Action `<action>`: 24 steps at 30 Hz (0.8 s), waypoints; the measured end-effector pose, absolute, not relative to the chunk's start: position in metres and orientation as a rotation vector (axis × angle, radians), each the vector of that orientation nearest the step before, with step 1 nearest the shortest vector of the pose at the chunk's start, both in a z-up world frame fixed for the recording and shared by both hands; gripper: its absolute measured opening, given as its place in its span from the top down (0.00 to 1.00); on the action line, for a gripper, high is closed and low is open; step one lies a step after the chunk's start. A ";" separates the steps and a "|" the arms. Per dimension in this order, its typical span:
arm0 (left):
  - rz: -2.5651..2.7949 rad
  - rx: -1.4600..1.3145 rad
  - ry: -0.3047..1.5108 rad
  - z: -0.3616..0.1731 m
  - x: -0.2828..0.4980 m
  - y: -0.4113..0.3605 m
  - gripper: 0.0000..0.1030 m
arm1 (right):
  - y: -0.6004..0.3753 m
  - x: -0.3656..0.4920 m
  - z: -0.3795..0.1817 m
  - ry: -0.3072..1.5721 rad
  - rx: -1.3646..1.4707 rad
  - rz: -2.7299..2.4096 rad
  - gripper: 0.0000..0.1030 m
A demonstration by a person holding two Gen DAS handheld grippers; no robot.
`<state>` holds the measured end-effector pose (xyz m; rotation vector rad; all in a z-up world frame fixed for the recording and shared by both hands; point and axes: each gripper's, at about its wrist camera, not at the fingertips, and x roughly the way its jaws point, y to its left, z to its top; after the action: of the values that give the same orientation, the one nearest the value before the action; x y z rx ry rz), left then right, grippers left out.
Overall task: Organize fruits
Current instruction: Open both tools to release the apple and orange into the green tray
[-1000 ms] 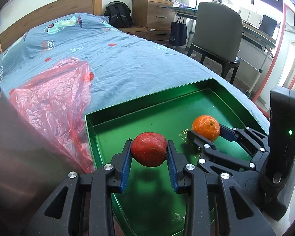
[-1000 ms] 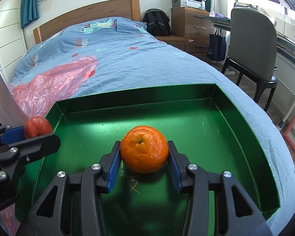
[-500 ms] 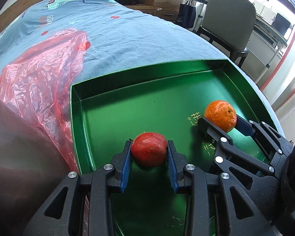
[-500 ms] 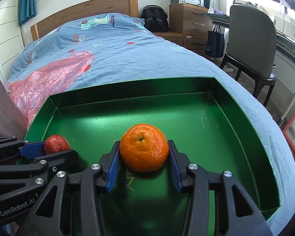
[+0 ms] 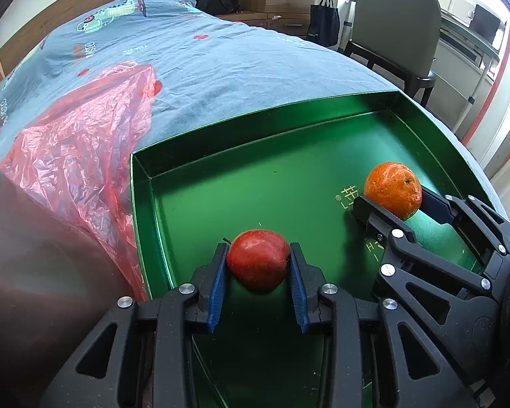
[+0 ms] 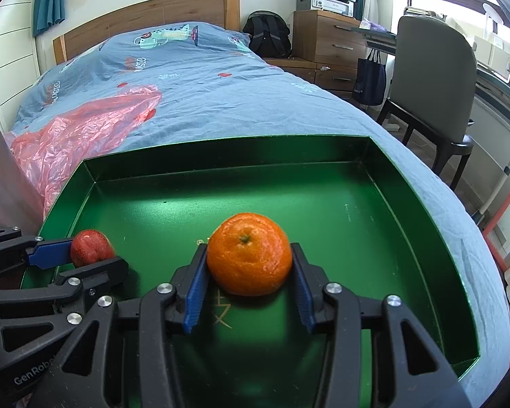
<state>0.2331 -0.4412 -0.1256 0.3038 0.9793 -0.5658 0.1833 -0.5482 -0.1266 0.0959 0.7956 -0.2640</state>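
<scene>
A green tray (image 6: 227, 156) lies on the bed. My left gripper (image 5: 257, 250) is shut on a red apple (image 5: 257, 261), low over the tray floor near its left wall (image 5: 142, 224). In the right wrist view this gripper (image 6: 97, 258) and the apple (image 6: 90, 248) show at the left edge. My right gripper (image 6: 248, 248) has an orange (image 6: 250, 258) between its blue pads (image 6: 195, 292), and the orange sits on the tray floor. Its jaws are opening, though the pads still lie against the fruit. The left wrist view shows that orange (image 5: 392, 190) to the right of the apple.
A crumpled red plastic bag (image 5: 74, 142) lies on the blue bedspread (image 6: 221, 88) left of the tray. A grey chair (image 6: 431, 78), a wooden dresser (image 6: 329, 40) and a black backpack (image 6: 267, 34) stand beyond the bed's right side.
My left gripper has sunk with the apple, from above the tray down near its floor. The right gripper and the orange have stayed in place.
</scene>
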 end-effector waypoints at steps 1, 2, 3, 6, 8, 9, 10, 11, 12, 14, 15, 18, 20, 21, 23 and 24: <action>-0.562 0.312 0.969 -0.124 0.231 -0.441 0.71 | -0.549 0.182 -0.125 0.790 0.101 -0.262 0.20; -0.557 0.321 0.956 -0.122 0.229 -0.441 0.71 | -0.549 0.181 -0.124 0.783 0.107 -0.261 0.17; -0.553 0.329 0.946 -0.119 0.228 -0.440 0.71 | -0.550 0.180 -0.123 0.775 0.115 -0.257 0.11; -0.540 0.341 0.930 -0.114 0.226 -0.438 0.68 | -0.551 0.177 -0.119 0.762 0.125 -0.262 0.00; -0.535 0.344 0.926 -0.110 0.224 -0.435 0.67 | -0.551 0.176 -0.117 0.754 0.126 -0.264 0.00; -0.534 0.346 0.924 -0.108 0.223 -0.433 0.66 | -0.550 0.175 -0.116 0.751 0.125 -0.265 0.00; -0.533 0.348 0.920 -0.107 0.222 -0.432 0.66 | -0.550 0.174 -0.114 0.747 0.124 -0.265 0.00; -0.533 0.352 0.915 -0.105 0.220 -0.431 0.65 | -0.549 0.173 -0.113 0.743 0.121 -0.265 0.00; -0.532 0.354 0.909 -0.102 0.218 -0.429 0.65 | -0.548 0.173 -0.111 0.737 0.118 -0.266 0.00; -0.532 0.353 0.899 -0.098 0.214 -0.426 0.63 | -0.546 0.170 -0.107 0.723 0.108 -0.267 0.00; -0.532 0.349 0.896 -0.096 0.212 -0.424 0.61 | -0.544 0.169 -0.104 0.710 0.101 -0.268 0.00; -0.539 0.333 0.896 -0.088 0.206 -0.419 0.58 | -0.542 0.160 -0.093 0.651 0.087 -0.268 0.00; -0.545 0.332 0.887 -0.083 0.200 -0.416 0.56 | -0.541 0.153 -0.085 0.610 0.080 -0.281 0.00; -0.546 0.337 0.878 -0.080 0.198 -0.415 0.56 | -0.540 0.149 -0.081 0.590 0.082 -0.286 0.00; -0.547 0.345 0.857 -0.074 0.190 -0.413 0.55 | -0.538 0.141 -0.076 0.550 0.081 -0.293 0.00; -0.545 0.350 0.847 -0.071 0.187 -0.411 0.54 | -0.535 0.138 -0.074 0.538 0.074 -0.295 0.00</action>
<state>0.1873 -0.4111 -0.0714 0.3496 0.8471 -0.5445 0.1385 -0.5351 -0.0743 0.0740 0.5379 -0.2949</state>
